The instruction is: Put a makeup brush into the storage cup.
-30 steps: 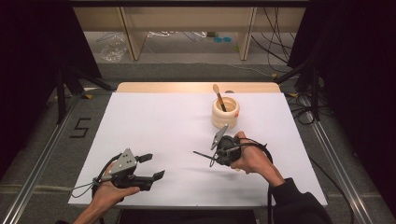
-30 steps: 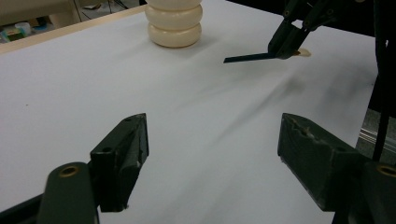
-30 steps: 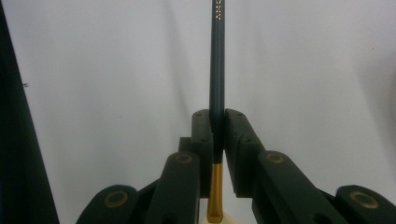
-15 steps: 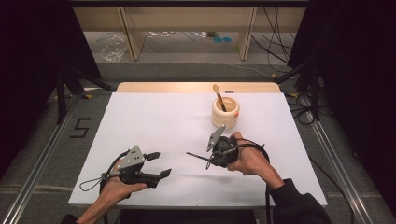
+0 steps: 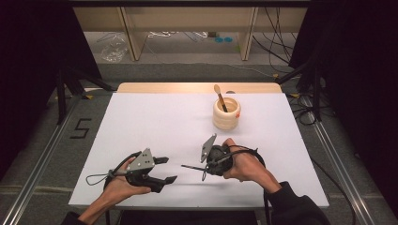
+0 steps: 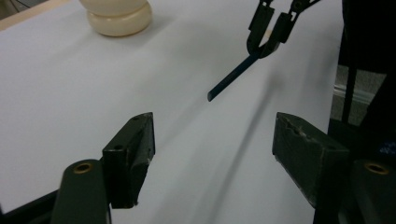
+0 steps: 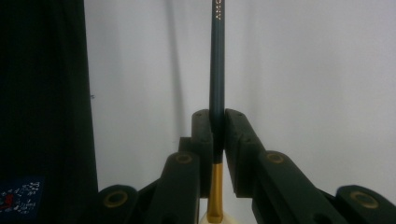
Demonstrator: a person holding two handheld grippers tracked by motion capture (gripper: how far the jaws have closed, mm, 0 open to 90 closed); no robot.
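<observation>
Seemingly a handover is under way. From the high view, the right gripper sits over the near middle of the table, its jaws clamped on a thin dark pencil that points level toward the left gripper, which waits just beside the pencil's free end with jaws apart and nothing between them; they have just been closing a little. Farther back stands a pale cup with a wooden stick leaning in it, well apart from both hands. From the left gripper view, the two black jaws stand wide with bare table between, and the pencil hangs ahead of them, slanting down from the right gripper, its tip still short of the gap. From the right gripper view, the jaws pinch the pencil near its gold-banded end, and the blue shaft runs straight out along them. To do this well, I judge the left jaws should slide forward until the shaft lies squarely between the pads, close near mid-shaft, and only then should the right jaws let go, keeping the pencil level so it does not pivot or drop.
</observation>
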